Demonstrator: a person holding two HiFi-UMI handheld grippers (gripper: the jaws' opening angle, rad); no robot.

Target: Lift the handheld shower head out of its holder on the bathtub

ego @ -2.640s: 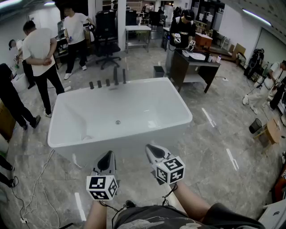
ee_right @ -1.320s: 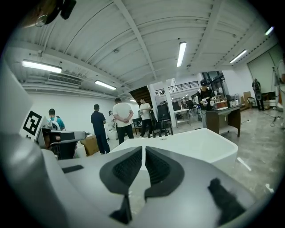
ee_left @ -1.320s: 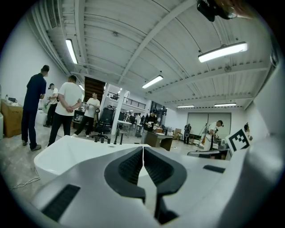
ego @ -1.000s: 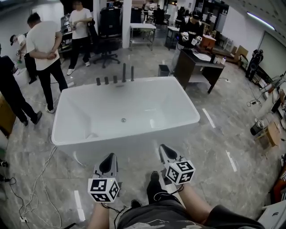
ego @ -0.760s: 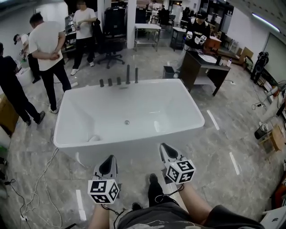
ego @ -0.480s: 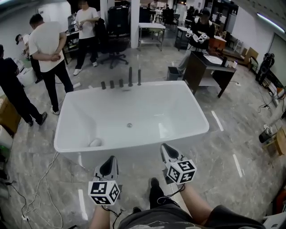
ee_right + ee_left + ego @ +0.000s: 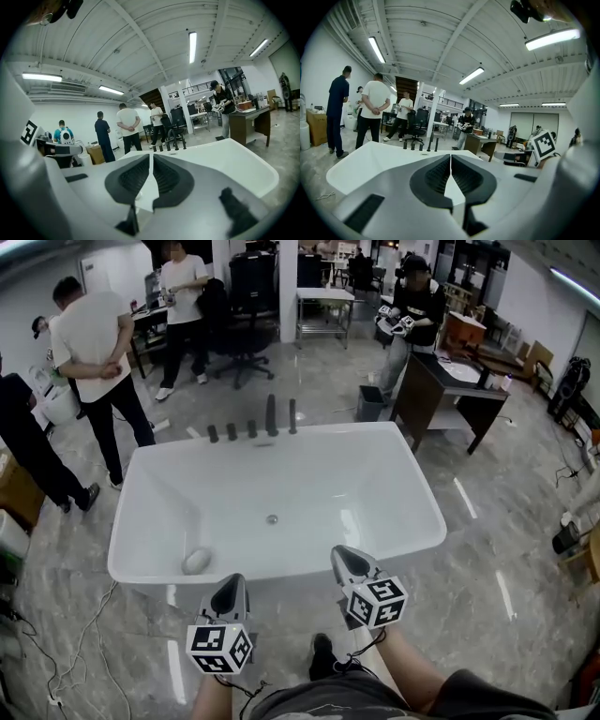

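The white bathtub (image 7: 281, 573) lay crosswise in front of the person, and both grippers hung over the floor just before its near rim. The left gripper (image 7: 231, 585) had its fingers pressed together with nothing between them, as its own view showed (image 7: 450, 159). The right gripper (image 7: 151, 161) was the same: fingers closed, empty.

A row of dark fittings (image 7: 251, 427) stood on the far rim, three short and two tall. I took the handheld shower head (image 7: 292, 415) to be the slim tall post at the right end of this row, though the pictures did not make that sure. It stood upright in its place, so its long axis was vertical and the lift would probably go straight up. It lay straight ahead of the fingers, well apart from them, with the whole basin between. The row fell about between the two grippers, so neither hand was clearly nearer.

The tub itself was the main obstacle; I judged that the person had to lean over it or walk around. A person in a white shirt (image 7: 89, 338) stood near the far left corner. On the right side a dark desk (image 7: 450, 385) and a small bin (image 7: 367, 404) stood near the far corner. A pale oval object (image 7: 196, 562) lay inside the tub, near the left gripper.
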